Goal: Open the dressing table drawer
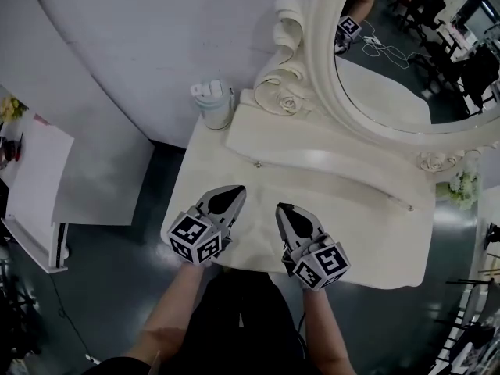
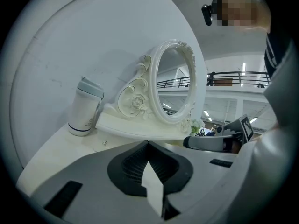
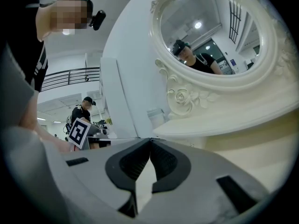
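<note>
My left gripper (image 1: 237, 191) and right gripper (image 1: 281, 208) hover clenched, empty, over the dressing table (image 1: 367, 217). A tumbler (image 1: 213, 104) stands near its mirror (image 1: 391, 76).

There is one desk (image 1: 375, 237), and it carries one oval mirror (image 1: 391, 76), one lidded cup (image 1: 215, 104), one small bunch of flowers (image 1: 462, 187) and two knobs, one at the left (image 1: 258, 163) and one at the right (image 1: 410, 207). There are two grippers, a left gripper (image 1: 237, 191) and a right gripper (image 1: 282, 208), each with two fingers (image 1: 225, 203) and one marker cube (image 1: 195, 239), making four fingers and two cubes, on two forearms (image 1: 176, 307). Besides these there is one low white cabinet (image 1: 39, 178), and one second person (image 3: 83, 113) far back in the right gripper view.
</note>
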### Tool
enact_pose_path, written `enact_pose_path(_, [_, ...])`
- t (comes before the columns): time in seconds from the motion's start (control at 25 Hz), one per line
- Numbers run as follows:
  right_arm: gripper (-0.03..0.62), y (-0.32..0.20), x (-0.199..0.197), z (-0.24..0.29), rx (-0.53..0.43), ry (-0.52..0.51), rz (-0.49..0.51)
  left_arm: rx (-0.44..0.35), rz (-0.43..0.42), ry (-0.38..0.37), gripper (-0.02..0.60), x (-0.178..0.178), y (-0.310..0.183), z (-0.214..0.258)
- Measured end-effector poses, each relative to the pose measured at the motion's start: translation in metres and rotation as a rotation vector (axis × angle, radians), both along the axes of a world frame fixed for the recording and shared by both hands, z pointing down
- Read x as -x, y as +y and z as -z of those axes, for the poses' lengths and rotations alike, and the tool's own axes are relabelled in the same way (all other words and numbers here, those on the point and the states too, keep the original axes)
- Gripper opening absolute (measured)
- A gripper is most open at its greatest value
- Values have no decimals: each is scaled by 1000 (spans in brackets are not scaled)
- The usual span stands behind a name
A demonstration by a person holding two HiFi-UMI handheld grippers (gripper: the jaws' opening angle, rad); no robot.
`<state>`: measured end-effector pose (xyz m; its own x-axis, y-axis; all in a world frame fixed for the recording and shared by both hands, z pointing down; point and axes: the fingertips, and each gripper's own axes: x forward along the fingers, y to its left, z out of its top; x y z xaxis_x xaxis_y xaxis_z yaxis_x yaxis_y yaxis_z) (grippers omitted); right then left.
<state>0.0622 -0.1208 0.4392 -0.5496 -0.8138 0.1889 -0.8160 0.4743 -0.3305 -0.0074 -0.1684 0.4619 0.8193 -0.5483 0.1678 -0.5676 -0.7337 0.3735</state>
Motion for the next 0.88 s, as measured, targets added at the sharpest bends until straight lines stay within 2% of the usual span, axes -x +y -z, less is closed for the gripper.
enact_pose_path(0.28, [6, -27, 4, -26, 25, -9, 55, 16, 37, -13, 2, -8, -14, -18])
enact_pose_path(0.48, [6, -45, 4, -38, 38, 35, 95, 24, 71, -24, 2, -14, -22, -26])
enact_pose_path(0.72, [6, -57, 4, -49, 51, 57, 101, 24, 93, -86, 3, -23, -33, -37])
enact_pose_path(0.88, [6, -62, 3, -56, 70, 52, 92, 31, 99, -143, 39, -29, -39, -44])
